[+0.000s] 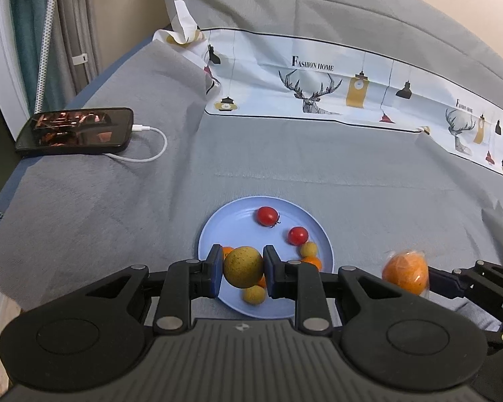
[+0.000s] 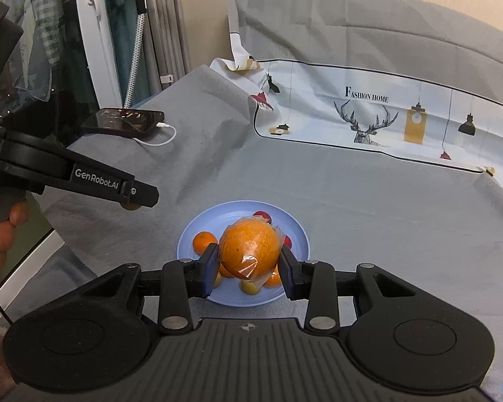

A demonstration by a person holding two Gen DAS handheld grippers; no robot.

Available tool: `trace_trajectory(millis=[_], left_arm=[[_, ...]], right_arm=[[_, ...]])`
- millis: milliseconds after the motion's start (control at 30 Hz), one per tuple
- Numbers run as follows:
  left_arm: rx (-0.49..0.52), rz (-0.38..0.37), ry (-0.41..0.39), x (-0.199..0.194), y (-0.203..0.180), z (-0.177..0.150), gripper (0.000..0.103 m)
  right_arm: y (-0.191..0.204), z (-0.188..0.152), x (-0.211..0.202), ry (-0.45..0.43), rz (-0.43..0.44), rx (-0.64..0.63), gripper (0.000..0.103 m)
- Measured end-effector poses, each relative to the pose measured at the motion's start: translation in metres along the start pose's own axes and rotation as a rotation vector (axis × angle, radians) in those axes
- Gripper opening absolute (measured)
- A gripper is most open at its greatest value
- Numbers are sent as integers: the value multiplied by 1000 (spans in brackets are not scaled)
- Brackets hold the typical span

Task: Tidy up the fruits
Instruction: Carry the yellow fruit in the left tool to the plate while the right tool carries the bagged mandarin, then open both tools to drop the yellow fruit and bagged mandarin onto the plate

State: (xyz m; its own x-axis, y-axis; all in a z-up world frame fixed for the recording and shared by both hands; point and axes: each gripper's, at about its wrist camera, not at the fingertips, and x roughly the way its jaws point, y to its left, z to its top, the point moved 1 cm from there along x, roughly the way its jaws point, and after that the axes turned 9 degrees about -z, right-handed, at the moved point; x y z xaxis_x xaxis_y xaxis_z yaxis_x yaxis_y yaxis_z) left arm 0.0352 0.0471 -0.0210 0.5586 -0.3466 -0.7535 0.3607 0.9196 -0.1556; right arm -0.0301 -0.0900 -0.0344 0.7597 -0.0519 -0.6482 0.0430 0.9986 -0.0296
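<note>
A blue plate [image 1: 238, 207] lies on the grey cloth and holds two red tomatoes [image 1: 267, 215], small yellow-green fruits [image 1: 308, 249] and small oranges [image 1: 313, 262]. My left gripper [image 1: 243, 269] is shut on a large yellow-green round fruit [image 1: 243, 266], held above the plate's near side. My right gripper [image 2: 249, 269] is shut on a big orange wrapped in clear plastic [image 2: 249, 243], held above the plate [image 2: 298, 234]. That wrapped orange also shows in the left wrist view [image 1: 406, 274], to the right of the plate. A small orange [image 2: 203, 242] sits on the plate's left side.
A phone [image 1: 75, 131] with a white charging cable [image 1: 151, 147] lies at the left of the grey cloth. A white printed cloth with deer [image 1: 318, 90] lies across the back. Curtains and a white pole [image 1: 47, 37] stand at far left, past the table edge.
</note>
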Motion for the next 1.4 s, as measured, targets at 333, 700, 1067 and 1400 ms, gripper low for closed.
trace_trajectory(millis=[333, 700, 1067, 1400], left_arm=[[2, 18, 37, 46, 9, 20, 28], [26, 47, 95, 101, 18, 28, 28], [39, 82, 133, 137, 25, 30, 28], [62, 126, 79, 117, 30, 28, 103]], right_arm=[[-4, 10, 49, 53, 1, 8, 39], [-7, 10, 100, 128, -2, 5, 39], [1, 10, 132, 152, 8, -49, 39], [2, 13, 124, 144, 10, -64, 89]])
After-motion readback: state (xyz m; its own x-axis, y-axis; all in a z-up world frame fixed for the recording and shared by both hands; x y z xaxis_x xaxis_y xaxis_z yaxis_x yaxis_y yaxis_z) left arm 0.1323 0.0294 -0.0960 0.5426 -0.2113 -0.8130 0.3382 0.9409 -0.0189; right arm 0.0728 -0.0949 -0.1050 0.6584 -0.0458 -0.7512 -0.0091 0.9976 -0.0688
